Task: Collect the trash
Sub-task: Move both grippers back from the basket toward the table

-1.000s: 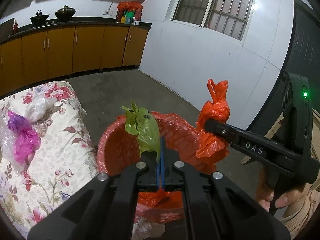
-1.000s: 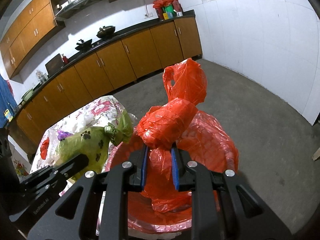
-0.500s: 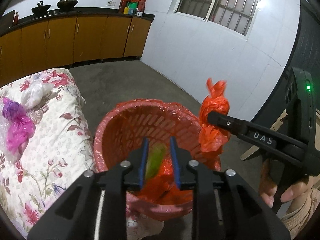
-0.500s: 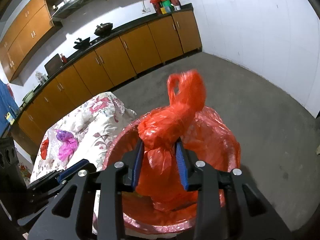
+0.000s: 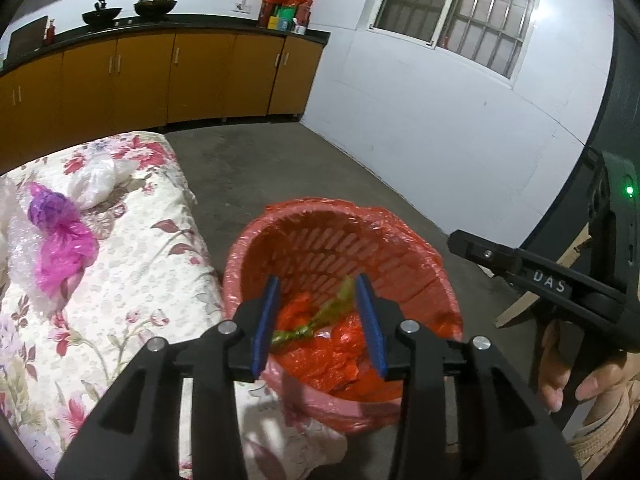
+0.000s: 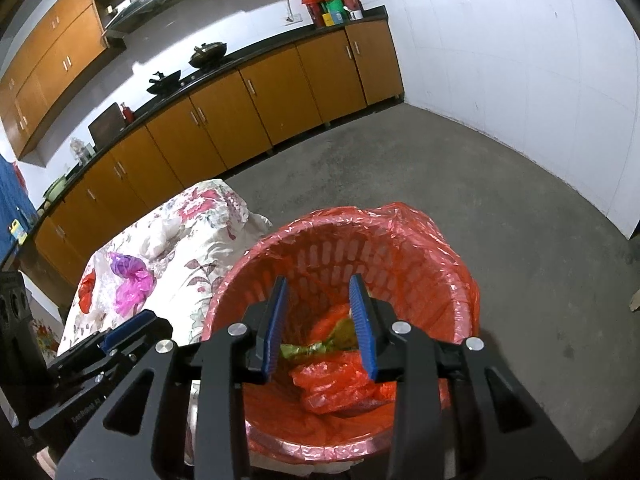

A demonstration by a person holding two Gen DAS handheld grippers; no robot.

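- The room is a kitchen with a bare grey concrete floor (image 6: 460, 184), white walls, a barred window (image 5: 460, 12) and a run of orange-brown cabinets (image 6: 256, 108) under a dark countertop carrying woks.
- A floral cloth covers the tabletop (image 5: 132, 280) at left; a pink plastic bag (image 5: 60, 240) and a clear plastic bag (image 5: 96, 178) lie on it.
- The red waste basket (image 5: 320, 240), lined with a red bag, stands just beside the tabletop's edge.
- Left claw (image 5: 318, 320) is spread over the basket mouth with nothing between its blue pads; its jaws have just been opening.
- Right claw (image 6: 320, 326) is also spread and empty above the basket.
- A second ago the left claw pinched a green bag (image 6: 320, 342) and the right claw a red knotted bag (image 6: 340, 384); both now lie inside the basket, the green one on top of red plastic.
- A hand (image 5: 568, 364) grips the right tool's handle at the left view's edge.
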